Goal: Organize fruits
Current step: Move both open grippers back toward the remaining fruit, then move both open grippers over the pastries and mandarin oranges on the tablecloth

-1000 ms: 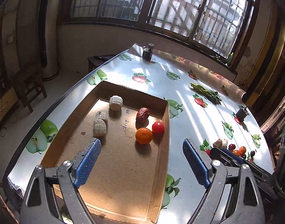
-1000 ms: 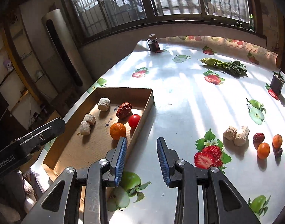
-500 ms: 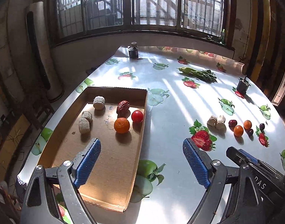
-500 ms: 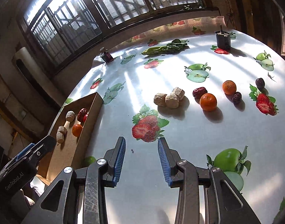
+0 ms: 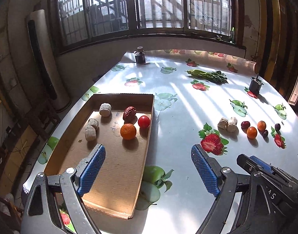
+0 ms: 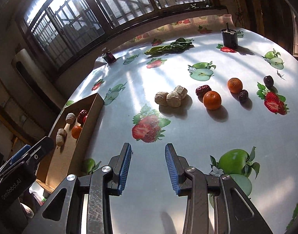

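Note:
A cardboard tray (image 5: 117, 200) on the table's left holds an orange (image 5: 128, 131), a red tomato (image 5: 143, 121), a red date (image 5: 129, 112) and three pale beige chunks (image 5: 91, 129). Loose on the tablecloth to the right lie beige chunks (image 6: 171, 97), a red date (image 6: 203, 90), two oranges (image 6: 212, 100), and dark plums (image 6: 243, 96). My left gripper (image 5: 148, 167) is open and empty above the tray's right edge. My right gripper (image 6: 148, 165) is open and empty, short of the loose fruit.
A green vegetable bunch (image 5: 207, 74) lies at the back. A dark jar (image 5: 140, 57) stands at the far edge and a small black pot (image 5: 255, 85) at the right. The tablecloth carries printed strawberries and apples. The table edge runs along the left.
Both grippers have swung to the right, away from the tray and toward the loose fruit. The right gripper's jaws stand slightly wider. Nothing was picked up.

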